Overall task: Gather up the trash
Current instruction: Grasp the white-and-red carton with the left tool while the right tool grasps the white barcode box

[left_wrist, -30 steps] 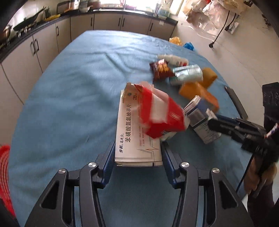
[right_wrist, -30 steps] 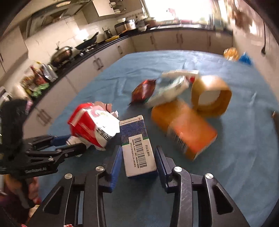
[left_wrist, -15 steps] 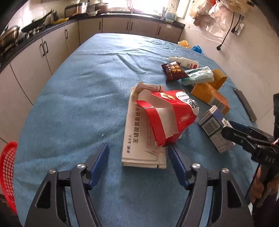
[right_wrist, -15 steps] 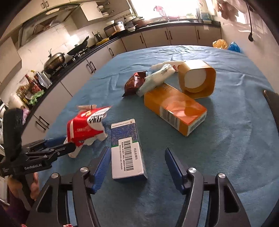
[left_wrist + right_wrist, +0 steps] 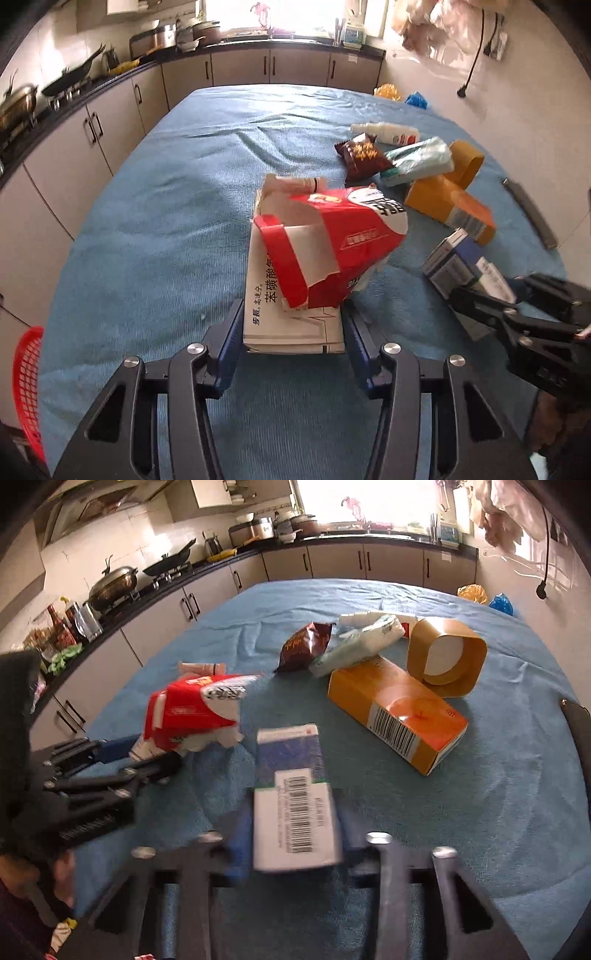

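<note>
My left gripper [image 5: 293, 328] is shut on a flat white medicine box [image 5: 291, 325] with Chinese print; a torn red and white carton [image 5: 332, 240] lies on top of it. My right gripper [image 5: 291, 845] is shut on a blue and white box with a barcode [image 5: 293, 797]; that box also shows in the left wrist view [image 5: 461, 262]. The red carton [image 5: 195, 709] and the left gripper [image 5: 122, 760] show at the left of the right wrist view.
On the blue tablecloth [image 5: 177, 206] lie an orange box [image 5: 399, 712], a tan hollow sleeve [image 5: 448, 657], a brown snack bag [image 5: 306, 646], a pale plastic pack [image 5: 358, 642] and a white bottle [image 5: 388, 133]. A red basket [image 5: 27, 384] is at the lower left. Cabinets ring the room.
Half a second ago both grippers were open around their boxes. Now both have shut on them, and the right wrist view is blurred with motion.
</note>
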A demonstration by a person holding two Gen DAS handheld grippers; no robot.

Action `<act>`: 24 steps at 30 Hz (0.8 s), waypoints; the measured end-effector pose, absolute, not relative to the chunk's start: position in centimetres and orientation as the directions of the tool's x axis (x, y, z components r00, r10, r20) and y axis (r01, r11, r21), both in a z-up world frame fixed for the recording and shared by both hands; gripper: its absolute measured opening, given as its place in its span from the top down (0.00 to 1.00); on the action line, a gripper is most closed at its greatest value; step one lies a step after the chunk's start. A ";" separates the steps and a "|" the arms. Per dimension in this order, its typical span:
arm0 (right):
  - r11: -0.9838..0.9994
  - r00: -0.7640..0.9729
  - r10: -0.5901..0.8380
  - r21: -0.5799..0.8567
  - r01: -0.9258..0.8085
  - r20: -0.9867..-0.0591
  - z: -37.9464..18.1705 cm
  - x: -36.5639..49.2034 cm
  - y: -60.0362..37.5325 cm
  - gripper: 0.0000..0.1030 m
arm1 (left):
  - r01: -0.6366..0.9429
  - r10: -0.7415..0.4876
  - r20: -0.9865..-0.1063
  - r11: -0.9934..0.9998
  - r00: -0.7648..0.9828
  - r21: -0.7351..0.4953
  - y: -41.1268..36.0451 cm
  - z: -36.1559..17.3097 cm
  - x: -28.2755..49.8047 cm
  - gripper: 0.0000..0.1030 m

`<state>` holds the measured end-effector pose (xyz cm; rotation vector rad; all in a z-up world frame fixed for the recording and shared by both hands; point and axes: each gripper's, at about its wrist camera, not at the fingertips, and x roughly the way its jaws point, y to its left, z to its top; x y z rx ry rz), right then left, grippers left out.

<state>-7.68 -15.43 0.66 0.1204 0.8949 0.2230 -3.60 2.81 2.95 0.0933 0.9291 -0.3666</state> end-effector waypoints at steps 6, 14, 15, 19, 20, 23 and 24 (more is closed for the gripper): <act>0.956 0.628 0.271 0.280 -0.088 -0.729 0.9 -8.3 -17.5 0.63 | 0.368 -0.119 -0.628 0.886 0.769 0.281 0.7 6.8 -9.1 0.52; 0.976 0.684 0.162 0.216 -0.007 -0.711 2.3 -10.0 -18.7 0.63 | 0.279 0.053 -0.524 0.799 0.850 0.533 1.0 6.2 -11.4 0.52; 0.978 0.693 0.153 0.211 -0.002 -0.705 2.7 -10.3 -18.7 0.63 | 0.260 0.070 -0.507 0.794 0.859 0.549 1.3 6.2 -11.6 0.52; 0.975 0.706 0.170 0.219 -0.022 -0.687 3.8 -11.1 -18.1 0.63 | 0.279 0.026 -0.516 0.818 0.856 0.504 3.3 6.8 -12.9 0.52; 0.971 0.706 0.192 0.237 -0.036 -0.682 4.0 -11.3 -17.8 0.63 | 0.290 0.005 -0.532 0.833 0.847 0.470 3.9 7.0 -13.2 0.52; 0.961 0.703 0.244 0.261 -0.085 -0.668 4.7 -11.7 -15.9 0.63 | 0.294 -0.036 -0.558 0.877 0.829 0.380 6.1 7.6 -13.9 0.52; 0.960 0.702 0.256 0.262 -0.103 -0.664 4.9 -11.8 -15.2 0.63 | 0.291 -0.045 -0.565 0.889 0.824 0.354 6.8 7.7 -14.1 0.52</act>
